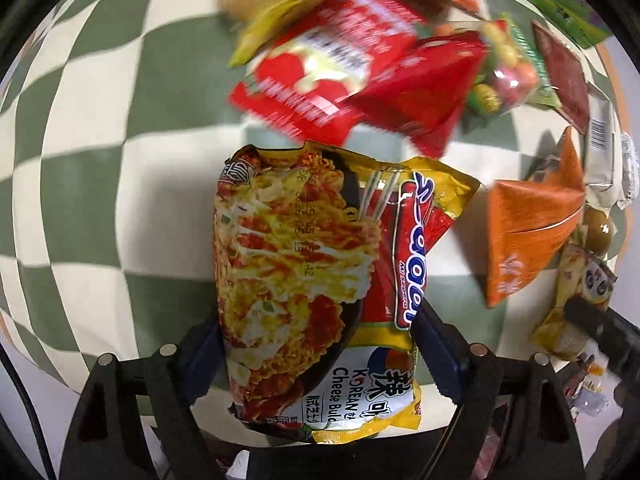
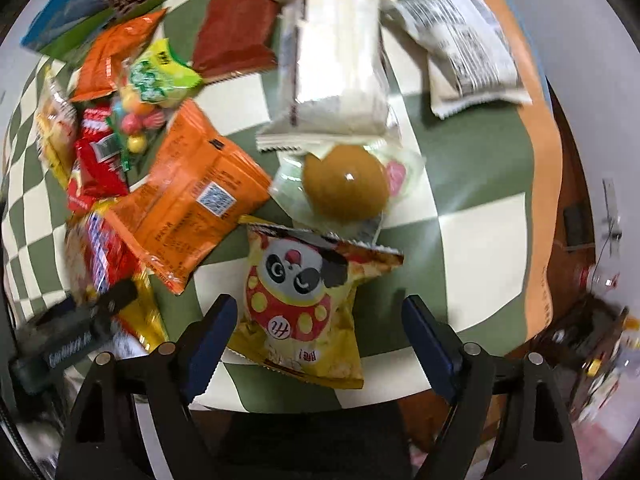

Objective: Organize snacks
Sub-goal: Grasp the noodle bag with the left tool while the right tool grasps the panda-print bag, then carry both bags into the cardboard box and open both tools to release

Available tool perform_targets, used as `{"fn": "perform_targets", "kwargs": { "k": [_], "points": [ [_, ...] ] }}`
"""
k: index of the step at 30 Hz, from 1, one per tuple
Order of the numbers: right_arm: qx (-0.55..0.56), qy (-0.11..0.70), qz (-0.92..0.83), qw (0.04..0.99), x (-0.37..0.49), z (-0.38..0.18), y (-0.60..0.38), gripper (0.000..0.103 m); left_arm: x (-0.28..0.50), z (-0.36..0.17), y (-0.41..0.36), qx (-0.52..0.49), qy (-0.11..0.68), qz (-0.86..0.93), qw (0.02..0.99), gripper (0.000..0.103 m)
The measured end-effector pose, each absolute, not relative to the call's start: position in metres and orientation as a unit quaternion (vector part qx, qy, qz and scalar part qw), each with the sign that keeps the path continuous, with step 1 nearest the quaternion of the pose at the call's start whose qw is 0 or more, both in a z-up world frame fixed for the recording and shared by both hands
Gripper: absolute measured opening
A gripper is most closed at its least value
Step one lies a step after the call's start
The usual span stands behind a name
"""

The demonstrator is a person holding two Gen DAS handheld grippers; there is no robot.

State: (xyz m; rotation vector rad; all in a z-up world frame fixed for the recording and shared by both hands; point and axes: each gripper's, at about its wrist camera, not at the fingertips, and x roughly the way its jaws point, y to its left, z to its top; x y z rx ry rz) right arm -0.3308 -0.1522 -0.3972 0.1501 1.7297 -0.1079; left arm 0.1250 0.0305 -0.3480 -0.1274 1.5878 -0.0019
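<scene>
Left claw (image 1: 316, 344) clamps the noodle packet (image 1: 312, 280) lengthwise, up off the checked bench (image 1: 100, 120), while the right claw (image 2: 320, 320) hangs wide open and empty, the panda snack bag (image 2: 304, 304) lying dead ahead between its fingers, long axis pointing forward.

"KOREAN", "Cheese Bul…" and "辣" on the noodle packet (image 1: 316, 280); other print too blurred.

Green-and-cream checkered cloth (image 2: 480, 236) covers table. On it: panda snack bag (image 2: 304, 304), orange packet (image 2: 196, 196), wrapped egg (image 2: 344, 182), white packets (image 2: 336, 64).
</scene>
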Motion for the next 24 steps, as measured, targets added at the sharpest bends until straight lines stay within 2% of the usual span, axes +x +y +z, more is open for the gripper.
{"fn": "perform_targets", "kwargs": {
  "k": [7, 8, 11, 18, 24],
  "points": [
    [0.067, 0.755, -0.077, 0.647, -0.334, -0.417, -0.147, 0.085, 0.131, -0.366, 0.031, -0.053, 0.717, -0.006, 0.695, 0.087],
    [0.06, 0.754, -0.08, 0.649, -0.335, -0.42, -0.141, 0.083, 0.121, -0.373, 0.027, -0.053, 0.714, -0.005, 0.698, 0.087],
    [0.057, 0.75, -0.08, 0.654, -0.348, -0.42, -0.127, 0.065, 0.086, -0.375, 0.009, -0.043, 0.7, -0.004, 0.713, 0.086],
    [0.072, 0.736, -0.065, 0.67, -0.369, -0.397, -0.143, 0.053, 0.031, -0.368, 0.001, -0.036, 0.687, 0.0, 0.725, 0.085],
    [0.085, 0.716, -0.019, 0.692, -0.389, -0.354, -0.149, 0.052, -0.016, -0.339, -0.008, -0.042, 0.663, -0.003, 0.747, 0.084]
  ]
}}
